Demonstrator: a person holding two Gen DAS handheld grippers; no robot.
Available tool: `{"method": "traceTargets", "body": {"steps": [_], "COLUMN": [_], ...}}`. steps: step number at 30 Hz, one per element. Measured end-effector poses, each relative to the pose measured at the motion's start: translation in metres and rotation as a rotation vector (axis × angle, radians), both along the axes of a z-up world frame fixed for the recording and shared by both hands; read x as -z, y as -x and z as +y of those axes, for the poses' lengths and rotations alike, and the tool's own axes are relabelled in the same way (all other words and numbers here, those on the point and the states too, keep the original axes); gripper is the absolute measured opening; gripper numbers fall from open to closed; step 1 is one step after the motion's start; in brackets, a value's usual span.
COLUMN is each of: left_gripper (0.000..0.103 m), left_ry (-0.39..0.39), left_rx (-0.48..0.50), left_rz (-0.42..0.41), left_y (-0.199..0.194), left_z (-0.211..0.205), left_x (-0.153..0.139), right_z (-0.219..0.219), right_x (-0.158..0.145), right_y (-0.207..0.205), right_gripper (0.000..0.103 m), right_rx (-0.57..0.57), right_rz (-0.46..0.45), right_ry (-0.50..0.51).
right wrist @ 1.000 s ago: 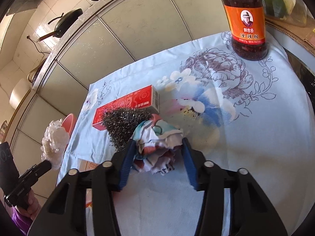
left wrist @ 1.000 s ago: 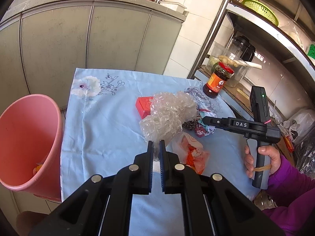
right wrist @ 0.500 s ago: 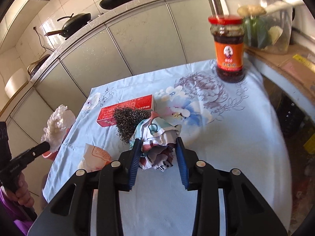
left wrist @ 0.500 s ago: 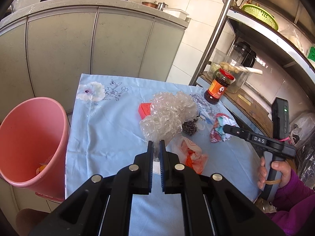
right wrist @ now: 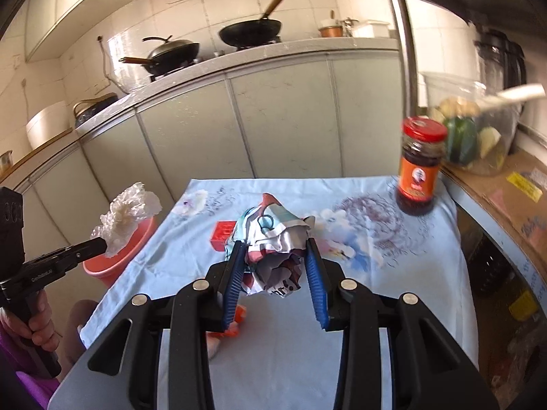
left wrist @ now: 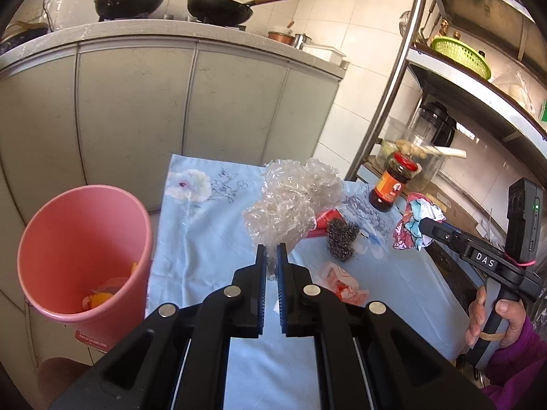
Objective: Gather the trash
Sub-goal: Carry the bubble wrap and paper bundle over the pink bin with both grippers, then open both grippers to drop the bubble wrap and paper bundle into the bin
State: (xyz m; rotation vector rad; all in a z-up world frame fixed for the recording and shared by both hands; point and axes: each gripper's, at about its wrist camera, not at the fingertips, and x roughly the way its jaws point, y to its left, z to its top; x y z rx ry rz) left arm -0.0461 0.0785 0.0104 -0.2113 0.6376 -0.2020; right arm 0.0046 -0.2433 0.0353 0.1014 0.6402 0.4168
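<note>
My left gripper (left wrist: 270, 256) is shut on a bunch of clear crumpled plastic wrap (left wrist: 290, 205), held up above the blue floral tablecloth (left wrist: 205, 239). A pink bin (left wrist: 82, 239) with some scraps inside stands on the floor to its left, off the table's edge. My right gripper (right wrist: 275, 249) is shut on a crumpled colourful wrapper (right wrist: 270, 235), lifted clear of the cloth. In the left wrist view that wrapper (left wrist: 415, 222) hangs at the right, near the jar. The right wrist view shows the plastic wrap (right wrist: 130, 212) over the bin (right wrist: 136, 239).
On the cloth lie a steel scourer (left wrist: 342, 242), a red box (left wrist: 323, 222) and an orange-and-white wrapper (left wrist: 342, 283). A chili sauce jar (left wrist: 393, 184) stands at the far right corner. Grey cabinets stand behind, a metal shelf rack (left wrist: 386, 102) to the right.
The right gripper closed on the colourful wrapper and lifted it off the table. The left gripper rose a little with the plastic wrap.
</note>
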Motion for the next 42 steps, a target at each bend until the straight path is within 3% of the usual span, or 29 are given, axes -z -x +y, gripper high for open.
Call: {"method": "traceTargets", "body": {"steps": [13, 25, 34, 42], "left_gripper": [0.005, 0.005, 0.005, 0.006], "left_ry": [-0.004, -0.029, -0.039, -0.032], "left_rx": [-0.184, -0.384, -0.457, -0.464], "left_rz": [-0.061, -0.031, 0.082, 0.188], "left_y": [0.026, 0.040, 0.022, -0.003], "left_z": [0.055, 0.132, 0.167, 0.183], "left_x": [-0.011, 0.004, 0.037, 0.065], "right_z": [0.108, 0.216, 0.292, 0.333], "right_x": [-0.025, -0.026, 0.017, 0.054], "right_y": [-0.005, -0.023, -0.044, -0.057], "right_gripper": [0.036, 0.036, 0.036, 0.036], "right_rx": [-0.239, -0.451, -0.530, -0.541], "right_rz": [-0.074, -0.042, 0.107, 0.210], "right_ry": [0.035, 0.039, 0.084, 0.162]}}
